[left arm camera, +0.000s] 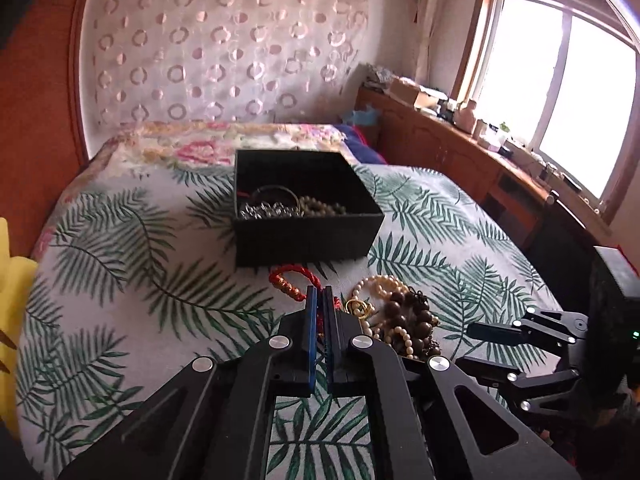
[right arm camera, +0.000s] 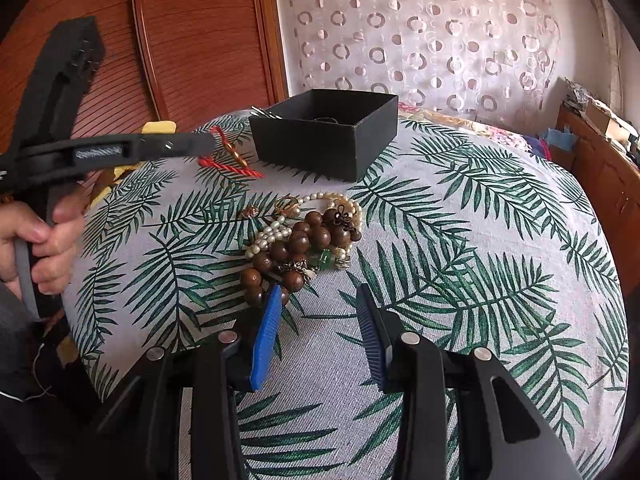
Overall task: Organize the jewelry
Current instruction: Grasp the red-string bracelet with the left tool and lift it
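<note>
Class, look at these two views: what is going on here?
A person is sorting jewelry on a leaf-print bedspread. The left tongs are shut on a red braided cord bracelet. The right tongs hang open beside a pile of brown wooden beads and pearls. An open black box already holds several pieces.

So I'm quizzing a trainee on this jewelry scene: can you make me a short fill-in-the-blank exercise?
1. The left gripper is shut on the ____ cord bracelet.
2. The jaws of the right gripper stand ____, with nothing between them.
3. The black box on the bedspread has no ____ on it, so the jewelry inside shows.
4. The wooden beads lie tangled with a string of ____.

Missing words: red; open; lid; pearls
</note>
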Demonstrator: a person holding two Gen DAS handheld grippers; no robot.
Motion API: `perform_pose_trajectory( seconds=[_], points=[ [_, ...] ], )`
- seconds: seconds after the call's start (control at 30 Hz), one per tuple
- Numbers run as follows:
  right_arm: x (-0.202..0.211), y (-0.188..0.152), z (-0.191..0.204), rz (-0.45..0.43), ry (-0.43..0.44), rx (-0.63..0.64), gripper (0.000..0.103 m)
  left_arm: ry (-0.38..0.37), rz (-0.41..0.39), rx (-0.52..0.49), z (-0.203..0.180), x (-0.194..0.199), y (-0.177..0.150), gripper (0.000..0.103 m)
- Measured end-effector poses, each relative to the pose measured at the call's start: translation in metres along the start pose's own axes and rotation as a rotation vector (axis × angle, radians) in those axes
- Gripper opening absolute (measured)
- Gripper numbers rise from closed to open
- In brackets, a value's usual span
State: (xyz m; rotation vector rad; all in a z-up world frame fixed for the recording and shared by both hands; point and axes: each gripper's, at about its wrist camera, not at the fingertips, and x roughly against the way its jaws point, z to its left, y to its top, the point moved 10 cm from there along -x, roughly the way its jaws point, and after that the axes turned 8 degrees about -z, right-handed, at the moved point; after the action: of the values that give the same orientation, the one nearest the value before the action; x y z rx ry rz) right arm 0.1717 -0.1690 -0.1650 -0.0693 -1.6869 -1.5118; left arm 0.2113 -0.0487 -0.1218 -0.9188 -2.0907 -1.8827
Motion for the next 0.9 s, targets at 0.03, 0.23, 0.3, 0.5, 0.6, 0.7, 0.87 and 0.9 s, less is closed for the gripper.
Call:
perform_pose_trajectory(
  seconds=[0.03,0.23,0.3,0.5,0.6,0.7,0.87,0.9],
  points=[
    [0.0,0.001,0.001,0.002,0.011,-0.006,0.041,0.0,-0.011,-0.005,0.0,0.005,0.002,0.002],
    [-0.004,0.01,0.011,0.0,0.049,-0.019,0.027,-0.015,-0.044,0.006,-0.001,0.024,0.0,0.002],
    [-0.01,0.01,0.014,0.025,0.023,0.01,0.025,-0.016,-0.047,0.008,0.001,0.026,-0.002,0.002],
    [-0.017,0.005,0.019,0.074,-0.001,0.017,0.024,-0.026,-0.055,0.026,0.004,0.028,-0.006,0.002],
    [-0.017,0.006,0.017,0.086,-0.038,0.036,0.024,-0.029,-0.058,0.028,0.004,0.03,-0.007,0.002],
    [-0.018,0.008,0.001,0.095,-0.106,0.058,0.024,-0.029,-0.06,0.03,0.004,0.031,-0.008,0.002],
    [-0.015,0.008,-0.021,0.11,-0.138,0.037,0.024,-0.023,-0.065,0.027,0.004,0.034,-0.007,0.002],
    [-0.015,0.008,-0.022,0.115,-0.127,0.03,0.024,-0.024,-0.066,0.028,0.004,0.035,-0.007,0.002]
  ],
)
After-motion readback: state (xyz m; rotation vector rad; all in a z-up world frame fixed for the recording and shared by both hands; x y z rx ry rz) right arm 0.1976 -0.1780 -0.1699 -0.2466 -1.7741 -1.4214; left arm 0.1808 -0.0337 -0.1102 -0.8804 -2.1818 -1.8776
